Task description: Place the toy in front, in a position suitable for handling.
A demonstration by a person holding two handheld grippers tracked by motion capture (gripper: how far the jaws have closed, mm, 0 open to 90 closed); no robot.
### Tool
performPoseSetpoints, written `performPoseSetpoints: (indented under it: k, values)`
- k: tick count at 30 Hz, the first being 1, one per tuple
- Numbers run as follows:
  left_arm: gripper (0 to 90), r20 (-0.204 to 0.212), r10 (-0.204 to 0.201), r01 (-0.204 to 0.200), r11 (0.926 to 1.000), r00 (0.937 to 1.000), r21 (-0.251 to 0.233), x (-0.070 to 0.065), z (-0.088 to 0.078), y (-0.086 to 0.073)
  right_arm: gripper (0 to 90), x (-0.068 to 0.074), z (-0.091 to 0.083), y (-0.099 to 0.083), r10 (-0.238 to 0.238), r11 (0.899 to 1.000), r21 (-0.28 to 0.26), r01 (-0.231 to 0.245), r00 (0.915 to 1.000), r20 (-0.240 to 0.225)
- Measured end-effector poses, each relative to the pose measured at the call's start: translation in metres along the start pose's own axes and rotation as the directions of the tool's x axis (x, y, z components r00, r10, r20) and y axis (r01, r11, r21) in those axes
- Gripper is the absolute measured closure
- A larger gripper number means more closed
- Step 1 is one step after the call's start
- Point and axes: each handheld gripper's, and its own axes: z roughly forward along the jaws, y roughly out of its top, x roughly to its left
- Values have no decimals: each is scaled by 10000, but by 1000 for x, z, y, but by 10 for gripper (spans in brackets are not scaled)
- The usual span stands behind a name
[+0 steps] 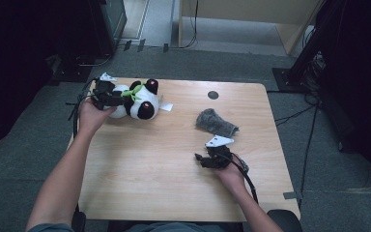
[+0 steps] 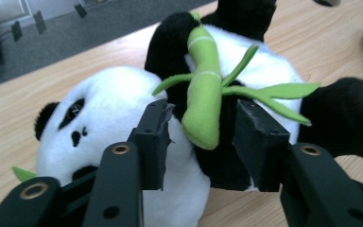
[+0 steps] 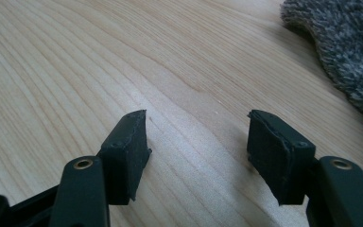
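We find the wooden table bare across its middle and near half, giving free passage between the two hands. Obstacles: the panda plush at the far left corner, the grey fuzzy cloth right of centre, just beyond the right gripper.

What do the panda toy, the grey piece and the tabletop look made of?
Panda toy: soft plush, fuzzy pile, with a felt-like green bamboo sprig. Grey piece: fuzzy mottled fabric, perhaps knit or fleece. Tabletop: light wood or wood-look laminate, smooth with visible grain.
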Motion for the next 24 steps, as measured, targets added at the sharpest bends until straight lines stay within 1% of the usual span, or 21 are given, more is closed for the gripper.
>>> performPoseSetpoints:
  k: [1, 2, 3, 4, 6, 7, 8, 9, 10, 11, 13, 15, 17, 18, 19, 20, 21, 22, 24]
  values:
    - [575, 139, -123, 125, 9999, 9998, -86, 1, 1, 0, 390, 0, 0, 0, 2, 10000, -2, -2, 10000, 0]
    - [606, 226, -224, 229, 9995, 9995, -215, 2, 1, -1, 391, 0, 0, 0, 0, 10000, 0, 0, 10000, -1]
    - [633, 226, -224, 229, 9995, 9995, -215, 2, 1, -1, 393, 0, 0, 0, -8, 10000, 4, 8, 10000, 2]
    - [675, 330, -360, 371, 9988, 9988, -321, 2, 2, -1, 396, 0, 0, 0, -9, 10000, 11, 9, 10000, 4]
    - [736, 360, -352, 365, 9987, 9987, -357, 2, 2, -1, 398, 0, 0, 0, -8, 10000, 12, 8, 10000, -2]
    - [736, 395, -376, 391, 9985, 9985, -379, 2, 3, -2, 400, 0, 0, 0, -4, 10000, 9, 4, 10000, -7]
    - [766, 398, -454, 469, 9981, 9982, -399, 1, 3, -2, 409, 0, -1, 0, -12, 10000, 22, 12, 10000, -15]
    - [778, 553, -620, 643, 9971, 9965, -405, 2, 3, -3, 413, 0, -1, 0, -33, 10000, 40, 33, 10000, -23]
    - [787, 553, -620, 643, 9971, 9965, -405, 2, 3, -3, 413, 0, -1, 0, -33, 10000, 40, 33, 10000, -23]
    - [794, 633, -701, 726, 9966, 9955, -381, 3, 2, -3, 422, -1, -1, 0, -35, 10000, 58, 35, 10000, -37]
    - [803, 740, -687, 715, 9968, 9949, -356, 4, 1, -3, 429, -2, -2, 0, 36, 10000, 83, -35, 10000, -42]
    - [807, 919, -763, 802, 9960, 9928, -401, 4, -1, -3, 432, -2, -2, 0, 57, 9999, 96, -56, 10000, -61]
    - [810, 895, -717, 763, 9959, 9934, -491, 4, -5, -3, 442, -4, -3, 1, 151, 9998, 143, -150, 9999, -80]
    - [811, 910, -763, 816, 9951, 9929, -558, 2, -7, -2, 442, -4, -3, 1, 217, 9996, 162, -215, 9997, -104]
    - [813, 915, -755, 811, 9949, 9929, -597, -1, -10, 1, 442, -6, -4, 1, 287, 9994, 181, -285, 9995, -105]
    - [813, 915, -755, 811, 9949, 9929, -597, -1, -10, 1, 442, -6, -4, 1, 287, 9994, 181, -285, 9995, -105]
    - [814, 862, -561, 607, 9968, 9947, -519, -6, -13, 2, 442, -6, -5, 2, 363, 9991, 205, -361, 9993, -105]
    - [814, 862, -561, 607, 9968, 9947, -519, -6, -13, 2, 442, -7, -5, 3, 321, 9994, 161, -320, 9994, -87]
    - [814, 1010, -620, 674, 9964, 9930, -510, -9, -15, 3, 442, -7, -7, 4, 363, 9993, 67, -362, 9993, -91]
